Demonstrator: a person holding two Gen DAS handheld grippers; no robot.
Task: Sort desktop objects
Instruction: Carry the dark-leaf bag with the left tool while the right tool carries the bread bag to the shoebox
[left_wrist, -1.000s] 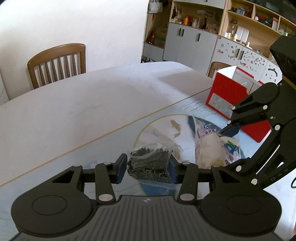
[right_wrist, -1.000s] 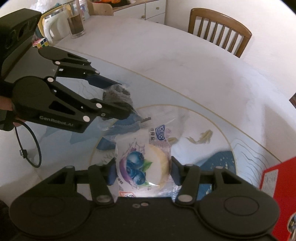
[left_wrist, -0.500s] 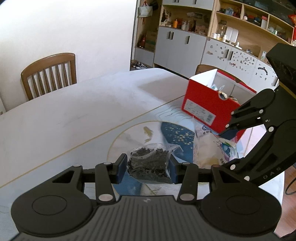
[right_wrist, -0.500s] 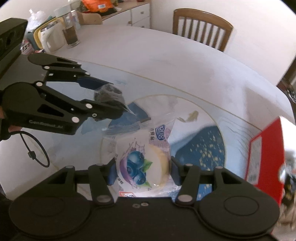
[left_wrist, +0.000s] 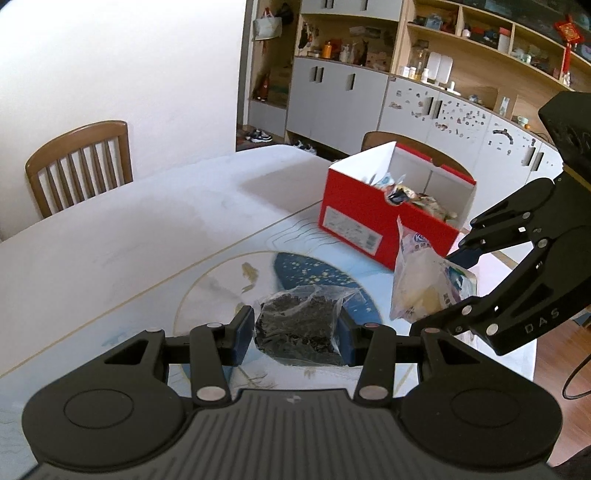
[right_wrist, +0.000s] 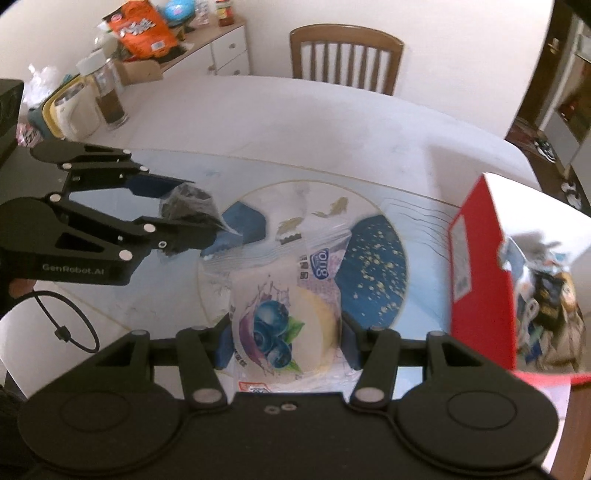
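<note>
Snack packets were held one in each gripper, and the red box was the likely place for both.

From the left wrist, the left gripper (left_wrist: 297, 328) was seen clamped narrow on a clear bag of dark leaves (left_wrist: 301, 325), which was carried above the patterned mat (left_wrist: 317, 271). The red box (left_wrist: 384, 218) stood on the table (left_wrist: 122, 236) at the far right of that bag, open at the top and already part filled with wrappers. The right gripper (left_wrist: 439, 291) was seen between bag and box, closed on a blueberry bun packet (left_wrist: 424, 288), so the right hand was judged the nearer to the box.

From the right wrist, the bun packet (right_wrist: 284, 325) was seen pressed between the pads, its long axis running away from the camera. The box (right_wrist: 476, 273) lay directly to the right, close by, its open side blurred, so the free room inside could perhaps not be judged. The left gripper (right_wrist: 195, 216) with the leaf bag (right_wrist: 188, 205) was placed at the far left, well apart from the box. A short move to the right and over the near wall was judged to be needed.
</note>
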